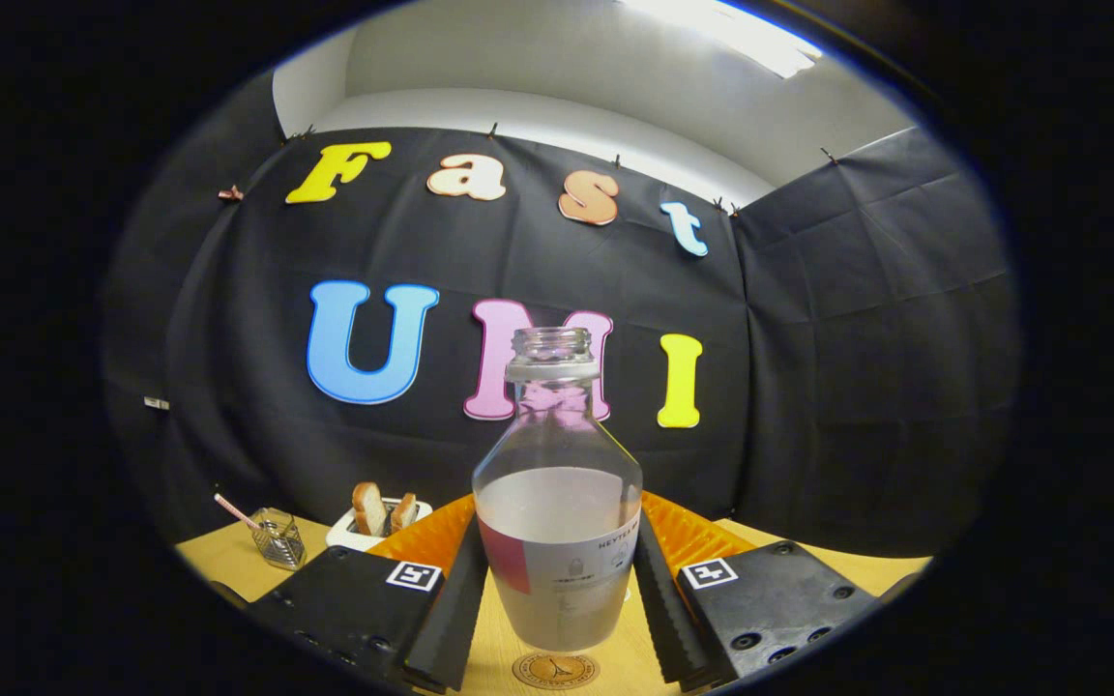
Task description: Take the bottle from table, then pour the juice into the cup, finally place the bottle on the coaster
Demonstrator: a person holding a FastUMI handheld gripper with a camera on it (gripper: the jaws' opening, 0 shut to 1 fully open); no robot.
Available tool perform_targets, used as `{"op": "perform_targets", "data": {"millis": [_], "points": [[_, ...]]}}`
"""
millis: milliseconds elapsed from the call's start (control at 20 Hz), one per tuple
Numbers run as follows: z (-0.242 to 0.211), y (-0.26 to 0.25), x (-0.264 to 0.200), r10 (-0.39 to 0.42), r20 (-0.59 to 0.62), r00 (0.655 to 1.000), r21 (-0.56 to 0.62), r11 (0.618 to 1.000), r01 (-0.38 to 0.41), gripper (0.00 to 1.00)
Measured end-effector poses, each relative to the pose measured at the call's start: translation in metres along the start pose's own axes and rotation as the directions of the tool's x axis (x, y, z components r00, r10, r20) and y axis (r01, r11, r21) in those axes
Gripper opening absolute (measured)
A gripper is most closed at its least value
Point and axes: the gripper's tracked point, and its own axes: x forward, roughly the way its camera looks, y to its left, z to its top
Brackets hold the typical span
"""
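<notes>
A: Between the fingers at lower centre, gripper (557,590) looks clamped on the clear, uncapped glass bottle (557,522), about half full of pale juice, hanging above the round wooden coaster (555,669).
B: Likely heavy, slick, fragile. Hold the labelled belly, not the neck.

Coaster (555,670): round, on the table just under the bottle (557,512); near part cut off, emblem too small to read. Bottle label: print too small to tell. Gripper (557,590) fingers: contact with bottle sides unclear, possibly touching. Wire holder (278,537) beyond left finger: contents indistinct, perhaps a straw
</notes>
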Motion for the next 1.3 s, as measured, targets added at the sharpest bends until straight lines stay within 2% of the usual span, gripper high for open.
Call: {"op": "perform_targets", "data": {"millis": [350, 600, 950, 1300], "points": [[-0.079, 0.01, 0.019, -0.027, -0.062, 0.998, -0.072, 0.997, 0.023, 0.75], [-0.128, 0.009, 0.028, -0.038, -0.125, 0.991, -0.047, 0.998, 0.032, 0.75], [-0.164, 0.0, 0.036, -0.051, -0.174, 0.983, -0.033, 0.998, 0.046, 0.76], [-0.176, -0.003, 0.038, -0.058, -0.19, 0.98, 0.002, 0.998, 0.059, 0.76]]}}
